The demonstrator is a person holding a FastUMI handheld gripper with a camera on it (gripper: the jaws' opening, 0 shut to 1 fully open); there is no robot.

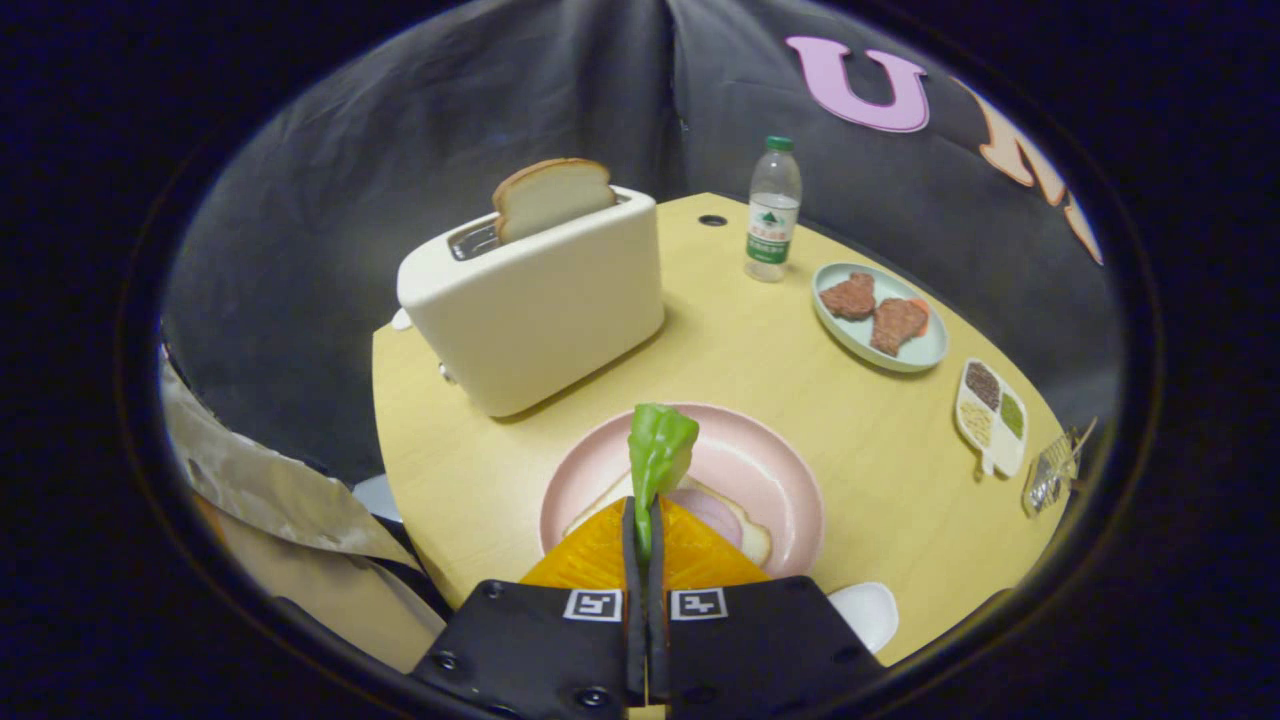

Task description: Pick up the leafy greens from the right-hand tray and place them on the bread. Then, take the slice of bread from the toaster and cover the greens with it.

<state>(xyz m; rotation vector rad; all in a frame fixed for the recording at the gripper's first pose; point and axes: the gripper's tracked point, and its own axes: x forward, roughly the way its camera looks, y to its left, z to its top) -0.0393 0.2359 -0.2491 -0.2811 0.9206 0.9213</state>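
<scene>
Just now the tool [645, 535], pinched nearly closed, grips one leafy green [658, 450] above one pink plate [775, 470].

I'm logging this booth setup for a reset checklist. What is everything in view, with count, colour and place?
table: 1, light wood, under everything
toaster: 1, cream, far left of table
bread slice: 1, white with tan crust, standing in the toaster slot
bottle: 1, clear with green cap, far side, right of toaster
meat plate: 1, pale blue, two brown patties, near the bottle
seasoning tray: 1, white, divided, right of the meat plate
pink plate: 1, just ahead of the fingers, holding bread with toppings
greens: 1, green, between the fingers, above the pink plate
gripper: 1, fingers shut on the greens
</scene>
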